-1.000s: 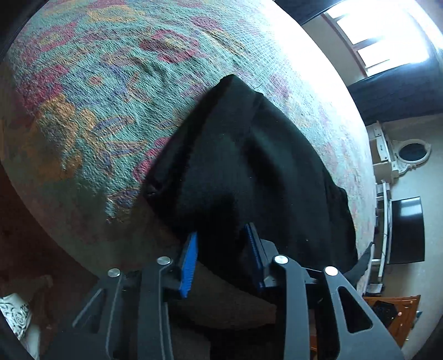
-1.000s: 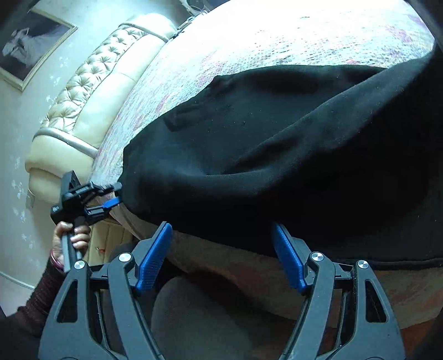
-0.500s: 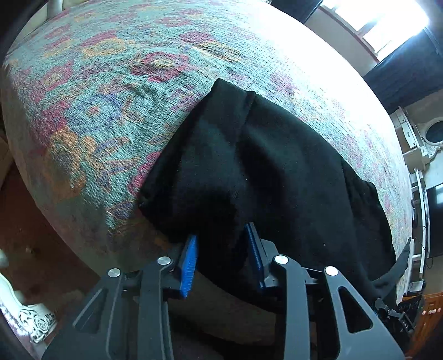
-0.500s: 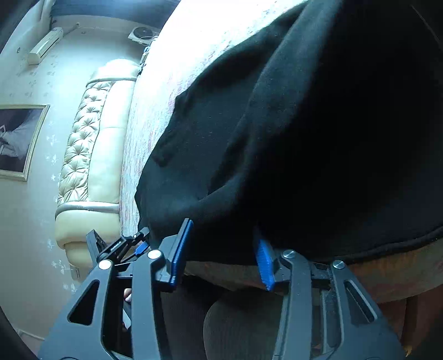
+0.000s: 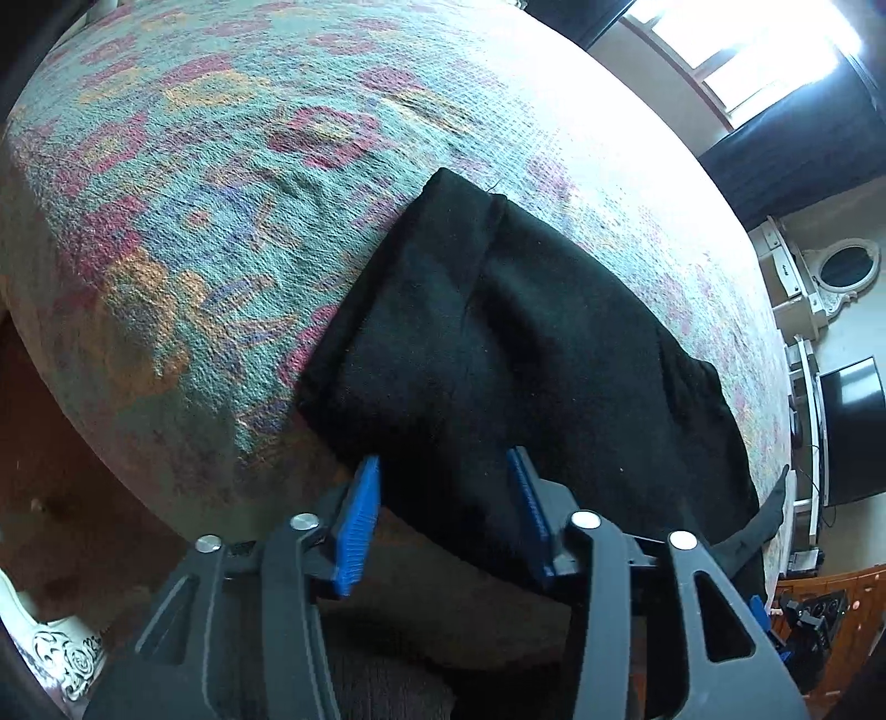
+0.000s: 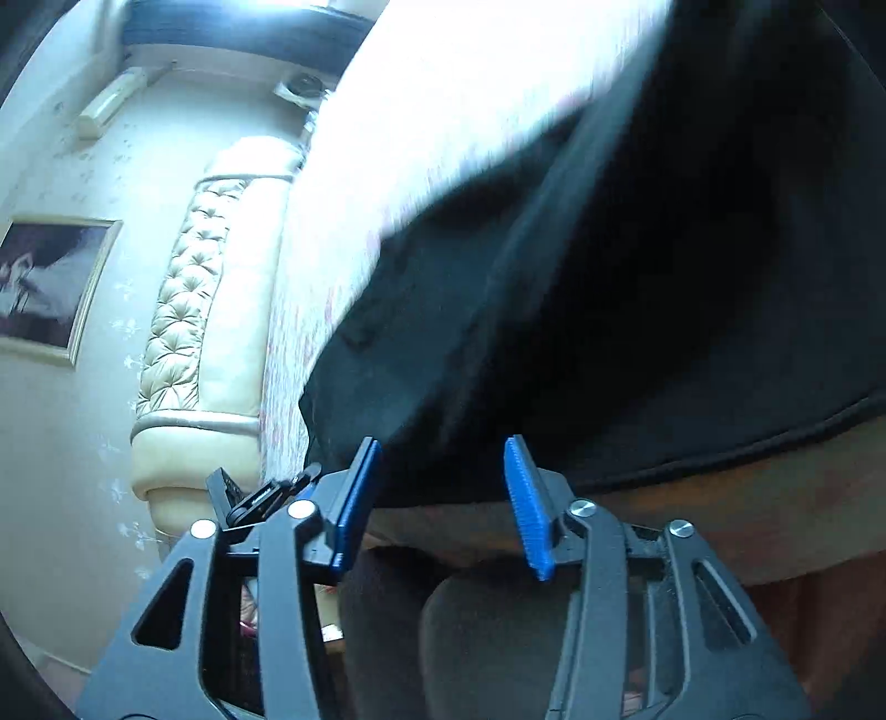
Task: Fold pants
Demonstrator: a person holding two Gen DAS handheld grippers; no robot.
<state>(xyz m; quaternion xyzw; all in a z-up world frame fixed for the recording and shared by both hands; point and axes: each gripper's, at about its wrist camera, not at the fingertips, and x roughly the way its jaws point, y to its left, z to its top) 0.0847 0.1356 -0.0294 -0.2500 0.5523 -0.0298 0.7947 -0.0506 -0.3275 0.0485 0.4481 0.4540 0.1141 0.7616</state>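
1. Fingers [image 5: 360, 515] of our left gripper [image 5: 446, 515] are opening; the blue pads stand apart, with the hem of the black pants [image 5: 498, 343] between them, and the pads do not press on the cloth.
2. Fingers [image 6: 529, 509] of our right gripper [image 6: 443, 507] are opening too; the edge of the pants [image 6: 637, 332] lies just above the gap, and we see no pad pressing on it.
3. We see the pants spread on the bed [image 5: 221, 194], on a patterned cover, with the near edge hanging over the side toward us.
4. One corner of the pants points away from us, toward the middle of the bed.
5. In the right view the picture is blurred; a tufted headboard [image 6: 183, 310] and a framed picture [image 6: 50, 282] are at left.
6. In the left view a window [image 5: 747, 50] is bright at top right, and a dark screen [image 5: 850, 432] stands at the right.
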